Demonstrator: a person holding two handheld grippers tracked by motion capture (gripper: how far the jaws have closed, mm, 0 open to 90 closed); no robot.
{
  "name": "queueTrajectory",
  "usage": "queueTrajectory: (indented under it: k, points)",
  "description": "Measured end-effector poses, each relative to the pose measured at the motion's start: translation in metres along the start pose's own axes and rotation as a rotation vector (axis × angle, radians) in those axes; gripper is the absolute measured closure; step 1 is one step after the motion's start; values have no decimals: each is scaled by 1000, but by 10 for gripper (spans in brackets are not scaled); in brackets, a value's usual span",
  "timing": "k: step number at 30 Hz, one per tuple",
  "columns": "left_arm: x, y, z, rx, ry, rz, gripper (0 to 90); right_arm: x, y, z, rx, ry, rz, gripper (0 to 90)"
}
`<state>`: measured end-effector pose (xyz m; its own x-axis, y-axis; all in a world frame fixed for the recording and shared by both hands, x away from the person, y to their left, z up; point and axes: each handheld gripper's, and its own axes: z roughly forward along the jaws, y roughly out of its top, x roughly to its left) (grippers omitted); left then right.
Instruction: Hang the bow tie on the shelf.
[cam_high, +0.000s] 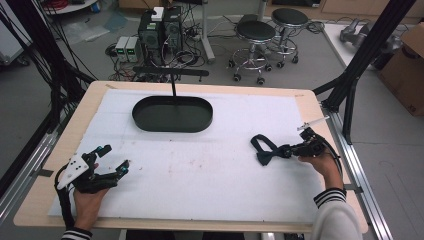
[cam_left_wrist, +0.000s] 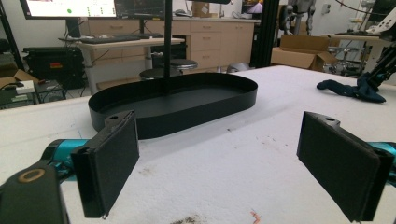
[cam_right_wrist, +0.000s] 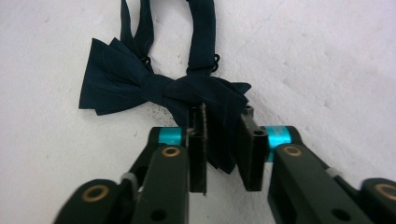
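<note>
On the right half of the white mat, near its right edge, the right gripper has its jaws clamped on one wing of a dark bow tie. From the right gripper view the two pads press the cloth of the nearer wing between them, with the tie's knot and the other wing lying flat on the mat beyond, and the neck strap looping off toward the top of that view. The tie touches the mat along its whole length. Open mat lies all around it: a wide bare stretch toward the middle and a narrower strip between the hand and the table's wooden rim.

Near the mat's left front corner the left gripper rests low on the mat, jaws spread wide apart with nothing between them. Its pads frame a bare run of mat that leads straight to the black oval tray, which sits at the far middle of the table, well apart from both grippers. A thin black post rises from the tray's far side. The tray's low wall stands upright all round, and its floor looks bare. Faint reddish stains mark the mat between the two grippers
</note>
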<state>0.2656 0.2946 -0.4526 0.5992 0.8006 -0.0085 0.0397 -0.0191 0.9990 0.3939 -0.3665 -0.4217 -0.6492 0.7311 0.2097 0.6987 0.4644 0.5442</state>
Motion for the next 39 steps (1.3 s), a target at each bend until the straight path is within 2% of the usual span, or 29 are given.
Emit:
queueTrajectory:
  k: [2,14,24,30,32,39]
  points:
    - [0,0,0,-1,0,-2,133,0,0,-1,-1,1,1,853]
    - [0,0,0,0,0,-2,134,3,2,1,-14,8,-18,865]
    - [0,0,0,-1,-1,-3,135,8,5,-3,-67,2,-45,864]
    - [0,0,0,0,1,-5,135,12,7,-10,-142,-14,-66,864]
    - [0,0,0,0,1,-4,135,15,9,-13,-188,-21,-84,864]
    - [0,0,0,-2,-1,-4,135,23,12,-21,-255,-43,-102,863]
